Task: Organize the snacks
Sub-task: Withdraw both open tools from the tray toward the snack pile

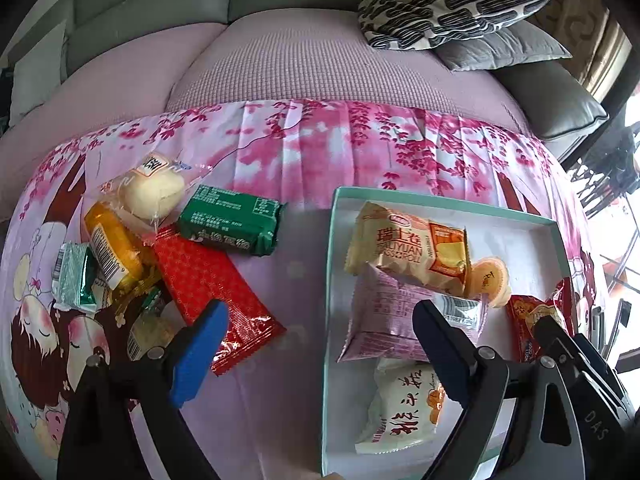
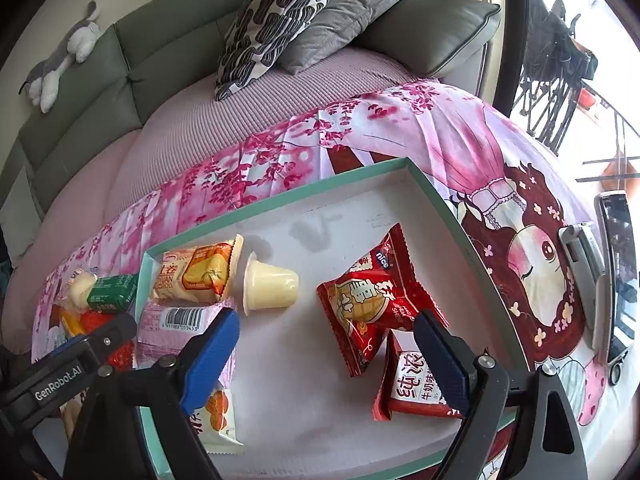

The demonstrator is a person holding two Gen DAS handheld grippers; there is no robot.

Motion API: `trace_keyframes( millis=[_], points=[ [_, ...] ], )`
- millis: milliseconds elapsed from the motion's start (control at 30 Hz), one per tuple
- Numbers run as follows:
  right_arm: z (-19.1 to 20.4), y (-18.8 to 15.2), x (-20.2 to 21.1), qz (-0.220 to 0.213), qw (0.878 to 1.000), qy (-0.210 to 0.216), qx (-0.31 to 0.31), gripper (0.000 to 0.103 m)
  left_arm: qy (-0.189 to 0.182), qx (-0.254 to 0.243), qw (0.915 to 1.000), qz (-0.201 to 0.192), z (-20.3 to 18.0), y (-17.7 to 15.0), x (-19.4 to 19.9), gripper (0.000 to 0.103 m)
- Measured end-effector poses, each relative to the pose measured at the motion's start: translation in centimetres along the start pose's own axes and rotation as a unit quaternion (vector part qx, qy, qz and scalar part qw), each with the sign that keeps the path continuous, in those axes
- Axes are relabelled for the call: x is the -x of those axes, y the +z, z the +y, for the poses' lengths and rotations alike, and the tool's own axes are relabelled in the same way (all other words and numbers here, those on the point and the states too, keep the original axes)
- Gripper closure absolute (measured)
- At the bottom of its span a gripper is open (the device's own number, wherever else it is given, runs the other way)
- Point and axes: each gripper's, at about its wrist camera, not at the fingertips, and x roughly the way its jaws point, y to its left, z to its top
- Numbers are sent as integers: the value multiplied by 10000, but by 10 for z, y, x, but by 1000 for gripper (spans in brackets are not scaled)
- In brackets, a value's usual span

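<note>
A teal-rimmed white box [image 1: 440,204] [image 2: 280,196] lies on the pink cloth. It holds a Swiss roll pack [image 1: 412,252] [image 2: 196,276], a jelly cup [image 1: 490,280] [image 2: 270,284], a pink pack [image 1: 384,316], a white peach pack [image 1: 404,412] and two red packs [image 2: 372,300] [image 2: 416,388]. Left of the box lie a red wafer pack [image 1: 212,288], a green pack [image 1: 230,224], a yellow pack [image 1: 114,248] and a bun [image 1: 154,194]. My left gripper [image 1: 320,324] is open and empty over the box's left rim. My right gripper [image 2: 326,332] is open and empty above the box.
A small green-white packet [image 1: 74,276] lies at the pile's left. Patterned and grey cushions [image 2: 280,12] rest on the sofa behind. A phone on a stand [image 2: 614,276] sits right of the box. A stuffed toy [image 2: 60,60] lies on the sofa back.
</note>
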Motion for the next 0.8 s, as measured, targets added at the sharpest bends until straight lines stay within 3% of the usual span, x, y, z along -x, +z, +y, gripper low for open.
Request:
trace_keyframes(
  millis=[500,800],
  points=[
    [2,-1,-1,-55,10000,-44,53,0,68,220,9997,87,18,-3,0,9],
    [14,-3,3,-119,9996,175,171,0,277,277,9991,159,40,-14,2,9]
  ],
)
